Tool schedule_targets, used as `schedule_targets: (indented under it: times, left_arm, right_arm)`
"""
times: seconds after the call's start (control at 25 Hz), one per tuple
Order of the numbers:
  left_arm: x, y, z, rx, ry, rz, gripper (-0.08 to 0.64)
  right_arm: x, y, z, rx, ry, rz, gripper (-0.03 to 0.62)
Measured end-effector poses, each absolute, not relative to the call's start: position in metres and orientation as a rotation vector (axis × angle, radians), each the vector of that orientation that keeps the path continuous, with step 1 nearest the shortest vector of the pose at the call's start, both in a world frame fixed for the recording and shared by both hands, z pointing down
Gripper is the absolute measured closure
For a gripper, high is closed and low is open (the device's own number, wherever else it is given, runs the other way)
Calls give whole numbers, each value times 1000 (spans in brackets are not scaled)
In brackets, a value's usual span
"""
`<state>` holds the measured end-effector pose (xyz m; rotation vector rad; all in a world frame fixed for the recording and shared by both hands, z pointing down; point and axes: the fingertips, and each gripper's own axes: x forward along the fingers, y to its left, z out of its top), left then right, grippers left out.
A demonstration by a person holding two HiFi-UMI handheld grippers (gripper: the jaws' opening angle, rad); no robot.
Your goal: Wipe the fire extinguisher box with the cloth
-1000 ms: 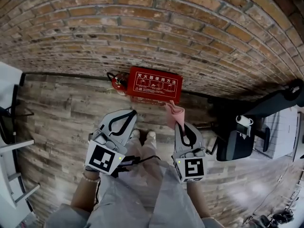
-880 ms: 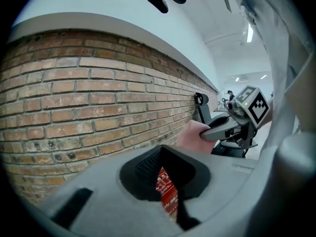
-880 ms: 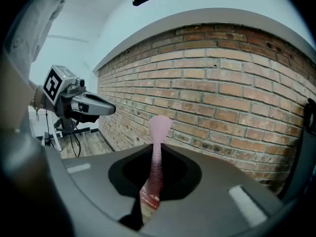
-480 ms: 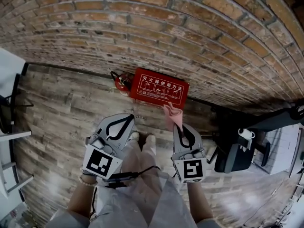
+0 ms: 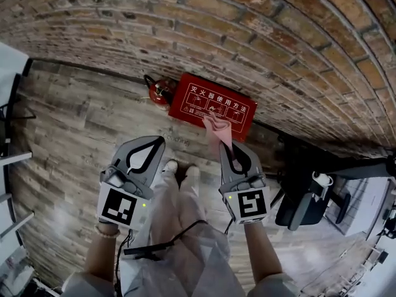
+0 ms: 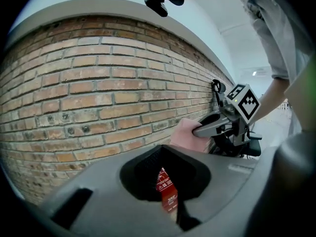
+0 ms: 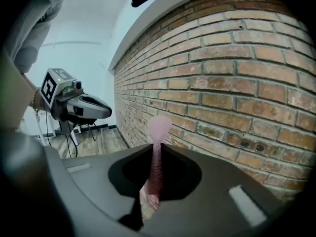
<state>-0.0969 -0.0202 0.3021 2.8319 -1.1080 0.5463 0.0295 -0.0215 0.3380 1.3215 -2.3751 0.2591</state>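
Right gripper (image 5: 226,147) clenched on pink cloth (image 5: 218,127), cloth overlapping near edge of red box (image 5: 213,104); contact unclear. Box on floor (image 5: 74,122) against brick wall (image 5: 185,30), extinguisher (image 5: 159,91) at its left. Left gripper (image 5: 159,141) closed, empty.

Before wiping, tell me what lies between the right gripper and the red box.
Only the pink cloth held in the right gripper, reaching toward the box; head view shows it.
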Motion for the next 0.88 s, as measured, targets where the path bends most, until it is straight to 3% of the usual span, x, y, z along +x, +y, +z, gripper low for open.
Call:
schedule_targets:
  times: [0.88]
  left_arm:
    - [-130, -61, 397, 2655, -1279, 547, 561]
  right_arm:
    - [-22, -131, 477, 1116, -2384, 270, 565]
